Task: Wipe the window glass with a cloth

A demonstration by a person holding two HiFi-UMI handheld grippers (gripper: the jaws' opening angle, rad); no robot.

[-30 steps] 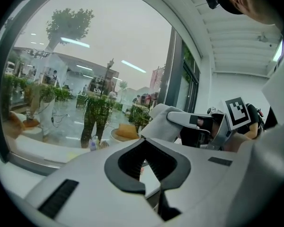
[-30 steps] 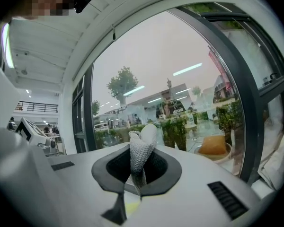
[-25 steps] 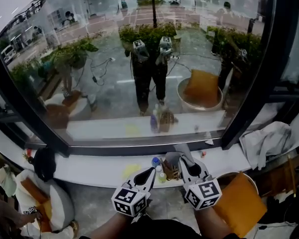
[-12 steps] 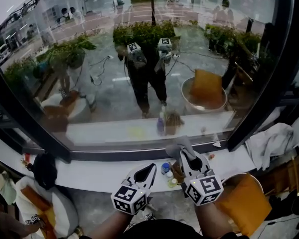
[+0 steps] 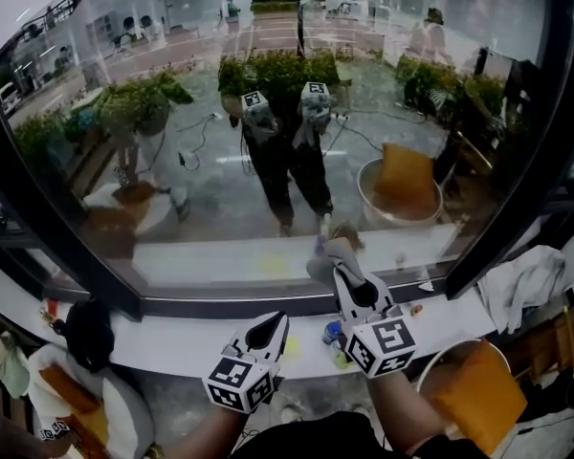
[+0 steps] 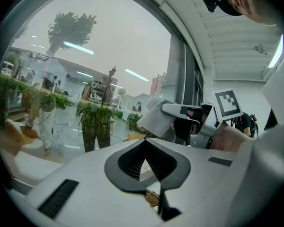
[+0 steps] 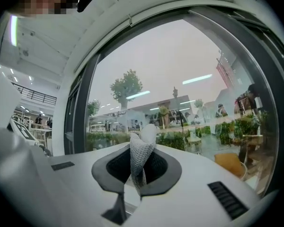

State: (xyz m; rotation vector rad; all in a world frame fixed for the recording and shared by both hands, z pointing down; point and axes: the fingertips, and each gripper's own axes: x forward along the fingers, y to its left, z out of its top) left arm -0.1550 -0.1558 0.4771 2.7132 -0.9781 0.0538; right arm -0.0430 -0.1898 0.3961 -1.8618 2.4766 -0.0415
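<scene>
Window glass (image 5: 220, 161) fills twelve o'clock, where the right gripper (image 5: 342, 273), clamped on only a fold of cloth (image 5: 325, 256), could lose it under wiping pressure, while the left gripper (image 5: 275, 323) hangs closed and empty at seven o'clock.

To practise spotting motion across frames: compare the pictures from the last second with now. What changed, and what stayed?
The right gripper, shut on the cloth throughout, moved forward from above the sill, bringing the cloth up to the lower edge of the window glass; contact is unclear. Nothing was taken up or released. The left gripper stayed low over the sill, shut and empty.
</scene>
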